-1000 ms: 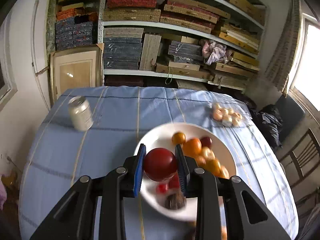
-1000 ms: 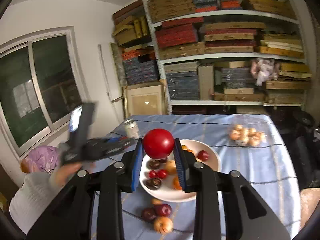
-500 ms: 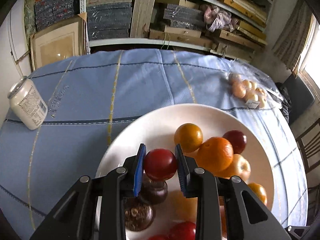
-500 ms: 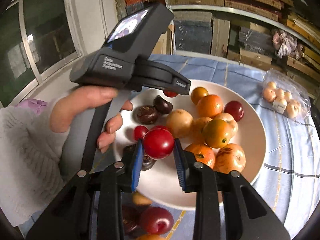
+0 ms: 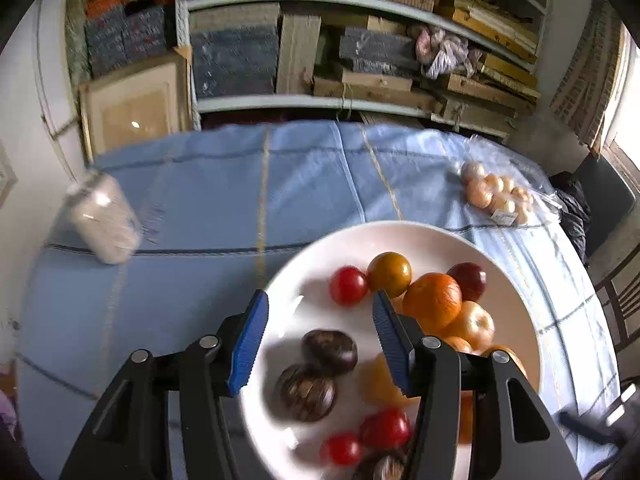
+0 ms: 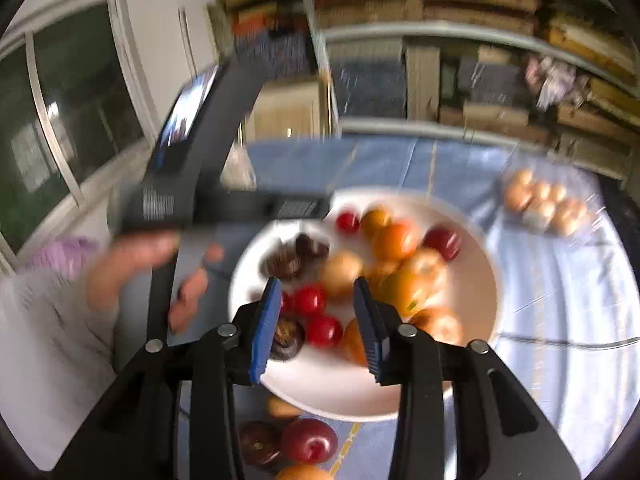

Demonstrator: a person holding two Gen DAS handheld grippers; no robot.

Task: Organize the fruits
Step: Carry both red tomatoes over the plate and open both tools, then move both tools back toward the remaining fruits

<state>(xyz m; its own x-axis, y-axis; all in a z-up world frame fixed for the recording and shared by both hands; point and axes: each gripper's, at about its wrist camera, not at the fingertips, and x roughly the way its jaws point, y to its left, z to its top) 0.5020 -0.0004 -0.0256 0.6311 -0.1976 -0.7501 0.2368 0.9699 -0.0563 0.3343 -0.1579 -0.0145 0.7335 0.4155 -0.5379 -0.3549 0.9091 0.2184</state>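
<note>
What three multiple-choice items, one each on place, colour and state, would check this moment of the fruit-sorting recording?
1. Where does the clear plastic bag of pale round fruits lie?
A. On the blue tablecloth beyond the plate
B. On the plate
C. On a shelf

2. What colour is the round plate that holds the fruit?
A. Blue
B. White
C. Black

3. What is between the pads of the left claw?
A. A red fruit, clamped
B. A jar
C. Nothing gripped; the jaws are opening above the plate

Key: 1 A, the bag rests on the blue tablecloth, past the plate's far rim. 2 B, the rim and bare inside are white. 3 C, the blue pads stand apart and the small red fruit lies on the plate beyond them.
</note>
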